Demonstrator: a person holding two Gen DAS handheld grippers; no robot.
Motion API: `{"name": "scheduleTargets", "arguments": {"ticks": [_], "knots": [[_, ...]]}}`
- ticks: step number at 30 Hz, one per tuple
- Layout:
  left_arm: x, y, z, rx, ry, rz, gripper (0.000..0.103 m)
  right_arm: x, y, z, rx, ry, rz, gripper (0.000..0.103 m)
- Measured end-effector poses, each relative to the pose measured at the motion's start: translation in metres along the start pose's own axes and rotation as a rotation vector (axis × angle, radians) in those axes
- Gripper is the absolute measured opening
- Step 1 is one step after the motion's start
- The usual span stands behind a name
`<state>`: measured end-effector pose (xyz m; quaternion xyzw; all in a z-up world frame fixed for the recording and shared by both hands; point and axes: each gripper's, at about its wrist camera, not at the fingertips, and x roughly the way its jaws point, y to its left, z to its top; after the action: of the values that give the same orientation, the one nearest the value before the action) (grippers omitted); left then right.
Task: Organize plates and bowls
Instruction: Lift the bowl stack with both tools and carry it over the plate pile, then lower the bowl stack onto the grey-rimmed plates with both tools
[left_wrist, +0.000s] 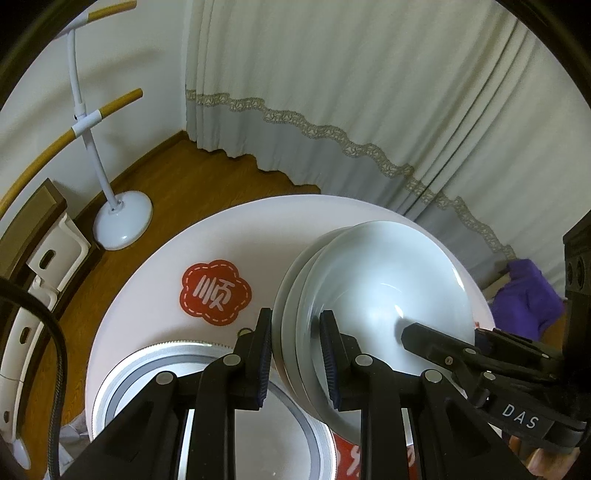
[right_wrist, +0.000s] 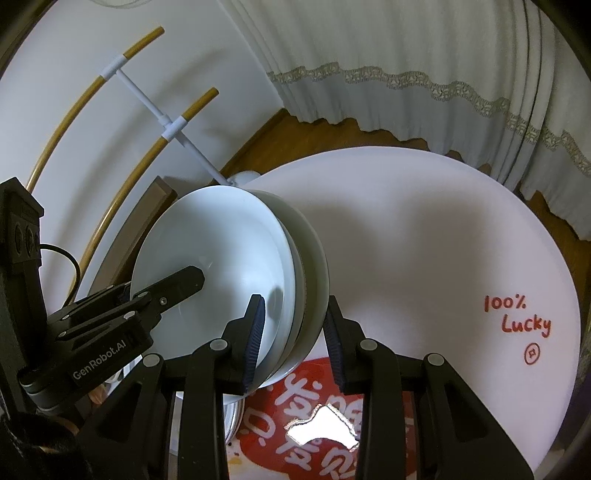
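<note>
Together two grippers (left_wrist: 295, 354) (right_wrist: 295, 343) clamp three stacked plates (left_wrist: 388, 288).

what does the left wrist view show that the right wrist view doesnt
Only the left wrist view: a red flower-shaped sticker, a silver-rimmed round plate, purple cloth.

Only the right wrist view: red "100% Lucky" writing.

Both: the stack of white bowls gripped at opposite rims by the left gripper and right gripper, the white round table, curtain, white stand.
</note>
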<state>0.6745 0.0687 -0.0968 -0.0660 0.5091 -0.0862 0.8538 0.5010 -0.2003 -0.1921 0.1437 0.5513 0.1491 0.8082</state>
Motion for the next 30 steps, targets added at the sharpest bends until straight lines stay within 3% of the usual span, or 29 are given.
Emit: {"name": "scheduleTargets", "arguments": {"ticks": [16, 30], "knots": [[-0.084, 0.022, -0.053, -0.028, -0.063, -0.003, 0.020, -0.054, 0.064, -0.043, -0.054, -0.042, -0.012, 0.032], [-0.109, 0.062, -0.104, -0.060, -0.039, 0.041, 0.020, -0.033, 0.106, -0.091, -0.073, 0.016, 0.012, 0.032]]}}
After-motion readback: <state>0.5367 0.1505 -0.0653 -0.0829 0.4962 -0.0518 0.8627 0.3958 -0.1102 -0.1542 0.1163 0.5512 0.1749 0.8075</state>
